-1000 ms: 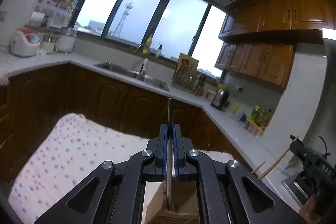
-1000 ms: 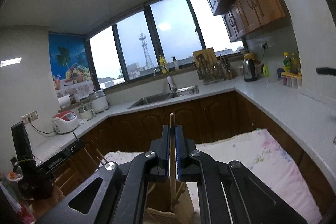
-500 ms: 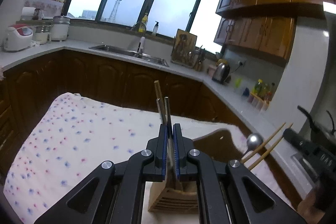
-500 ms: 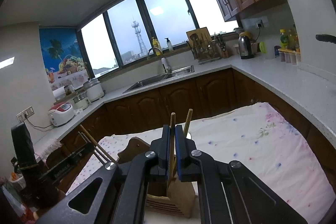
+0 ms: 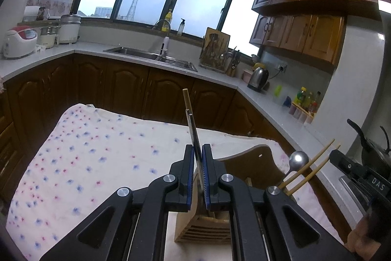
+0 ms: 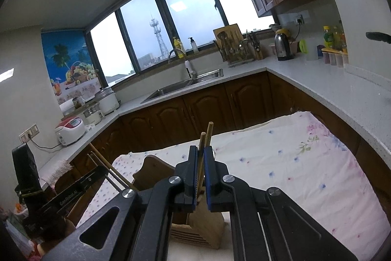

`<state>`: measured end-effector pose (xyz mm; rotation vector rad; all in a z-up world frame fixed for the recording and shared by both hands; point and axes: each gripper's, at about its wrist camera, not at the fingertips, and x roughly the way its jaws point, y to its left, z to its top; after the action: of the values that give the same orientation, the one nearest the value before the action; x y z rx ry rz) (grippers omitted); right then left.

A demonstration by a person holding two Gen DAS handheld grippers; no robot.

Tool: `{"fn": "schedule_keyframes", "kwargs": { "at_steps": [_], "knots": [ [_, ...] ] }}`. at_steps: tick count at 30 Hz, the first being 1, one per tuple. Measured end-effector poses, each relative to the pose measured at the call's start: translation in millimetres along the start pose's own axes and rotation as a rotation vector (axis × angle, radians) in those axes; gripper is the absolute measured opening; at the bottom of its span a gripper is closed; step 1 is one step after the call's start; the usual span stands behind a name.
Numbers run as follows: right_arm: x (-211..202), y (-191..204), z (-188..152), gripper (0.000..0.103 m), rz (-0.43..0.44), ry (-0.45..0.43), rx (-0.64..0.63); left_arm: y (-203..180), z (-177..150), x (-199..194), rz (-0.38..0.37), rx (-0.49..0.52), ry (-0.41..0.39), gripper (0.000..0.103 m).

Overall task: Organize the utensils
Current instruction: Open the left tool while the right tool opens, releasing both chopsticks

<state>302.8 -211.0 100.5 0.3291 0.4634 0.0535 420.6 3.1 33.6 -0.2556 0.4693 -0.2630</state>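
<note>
A wooden utensil holder (image 5: 205, 226) stands on the flowered cloth (image 5: 97, 158); it also shows in the right wrist view (image 6: 202, 224). My left gripper (image 5: 198, 175) has its jaws slightly parted around a thin metal utensil handle (image 5: 193, 131), whose lower end goes down into the holder. A wooden stick (image 5: 187, 99) rises behind it. My right gripper (image 6: 200, 177) has its jaws slightly parted around wooden chopsticks (image 6: 205, 138) that stand in the holder. A spoon (image 5: 298, 159) and two chopsticks (image 5: 310, 170) lean out at the holder's right.
The cloth-covered table (image 6: 293, 163) sits amid dark kitchen cabinets (image 5: 122, 87). Behind are a sink (image 5: 151, 55), a kettle (image 5: 259, 76), a knife rack (image 5: 215, 50), rice cookers (image 5: 19, 40) and bottles (image 5: 305, 99). A pan (image 5: 374, 146) is at far right.
Both grippers have tilted down toward the table, bringing the holder into view. Their jaws have parted slightly, and the utensils now stand lower in the holder.
</note>
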Motion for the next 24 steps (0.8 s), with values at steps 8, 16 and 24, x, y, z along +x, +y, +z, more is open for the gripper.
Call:
{"fn": "schedule_keyframes", "kwargs": {
  "at_steps": [8,16,24],
  "knots": [
    [-5,-3,3,0.030,0.031,-0.003,0.026,-2,-3,-16,0.001,0.001,-0.011,0.031],
    [-26,-11,0,0.076,0.055,-0.035,0.063,2,-14,-52,0.003,-0.024,-0.025,0.061],
    [-63,-13,-16,0.093,0.070,-0.056,0.078,11,-29,-98,0.059,-0.046,-0.006,0.093]
  ]
}}
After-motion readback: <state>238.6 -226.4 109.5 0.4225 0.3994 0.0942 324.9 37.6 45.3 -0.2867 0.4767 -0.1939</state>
